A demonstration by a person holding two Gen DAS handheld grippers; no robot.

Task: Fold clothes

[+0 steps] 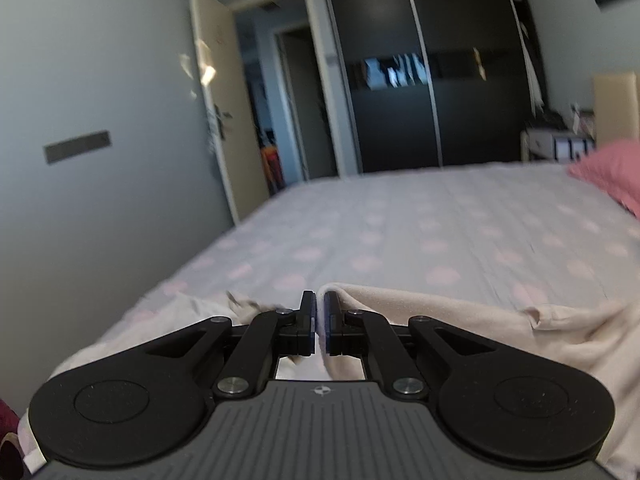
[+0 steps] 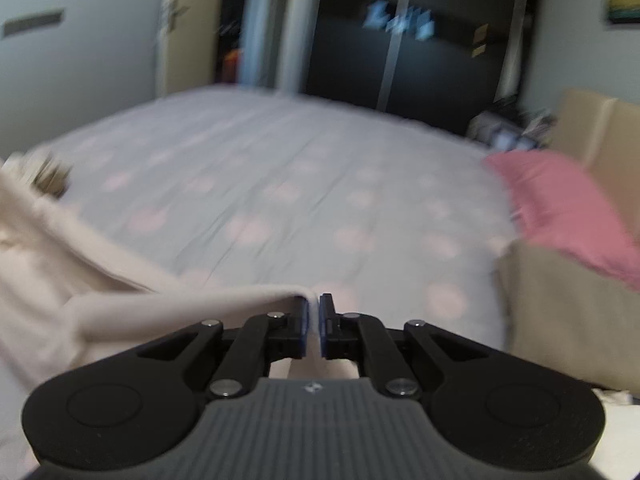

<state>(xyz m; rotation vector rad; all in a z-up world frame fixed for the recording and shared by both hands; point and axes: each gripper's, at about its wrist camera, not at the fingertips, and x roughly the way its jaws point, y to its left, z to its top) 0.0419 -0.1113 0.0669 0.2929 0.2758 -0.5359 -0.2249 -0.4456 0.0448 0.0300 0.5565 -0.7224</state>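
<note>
Left claw point(image 1: 319, 300): jaws closed on an edge of the cream garment point(image 1: 472, 320), cloth pinched between the pads. Garment hangs off to the right of the claw and bunches to its left, over the near edge of the bed point(image 1: 400, 220).

Right claw point(image 2: 314, 302): jaws closed on another edge of the same garment point(image 2: 80, 264); cloth runs leftward from the pads, lifted off the sheet.

Beyond: sheet grey with pale pink dots. Pink pillow point(image 2: 560, 204) at right. Tan fabric point(image 2: 568, 312) just below the pillow. Far: dark wardrobe point(image 1: 420, 80), open door point(image 1: 216, 92). Right view blurred.
</note>
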